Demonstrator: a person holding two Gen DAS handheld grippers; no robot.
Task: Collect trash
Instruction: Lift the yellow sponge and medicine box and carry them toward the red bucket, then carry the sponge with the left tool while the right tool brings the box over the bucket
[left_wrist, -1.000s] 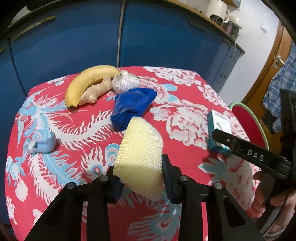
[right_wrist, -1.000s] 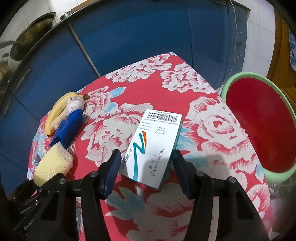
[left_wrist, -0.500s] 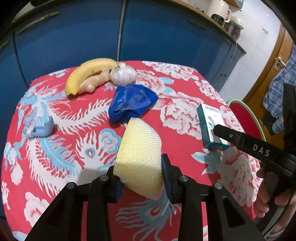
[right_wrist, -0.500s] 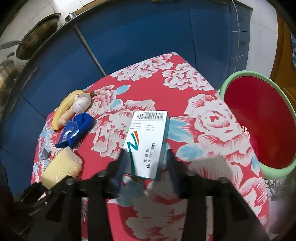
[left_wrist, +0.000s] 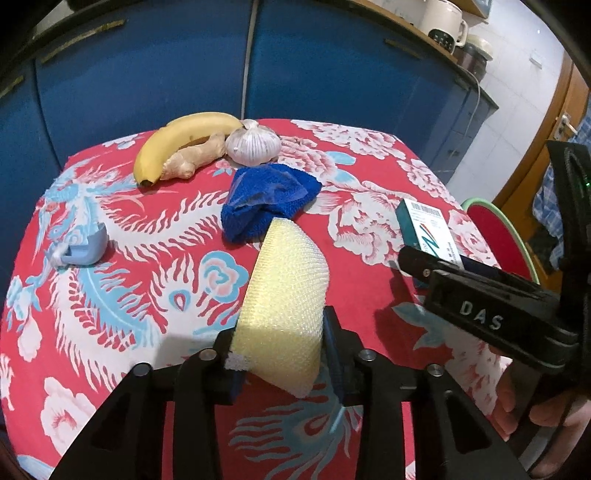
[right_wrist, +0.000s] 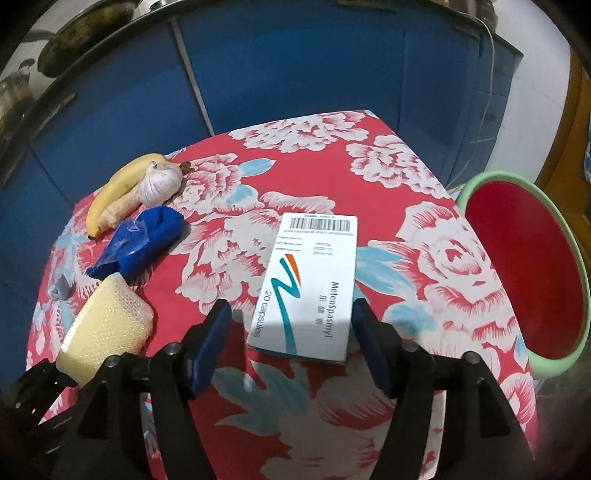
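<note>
While left gripper (left_wrist: 280, 354) pinches foam (left_wrist: 286, 295), right gripper (right_wrist: 291, 339) opens astride box (right_wrist: 310, 280).

Occlusions and cut-offs

Lower end of the foam sponge (left_wrist: 284, 295) is hidden between the jaws. Near edge of the capsule box (left_wrist: 428, 229) is covered by the right gripper (right_wrist: 291, 343) in the left wrist view. The red bin (right_wrist: 524, 266) is cropped at the right edge. Small print on the box is unreadable.
</note>
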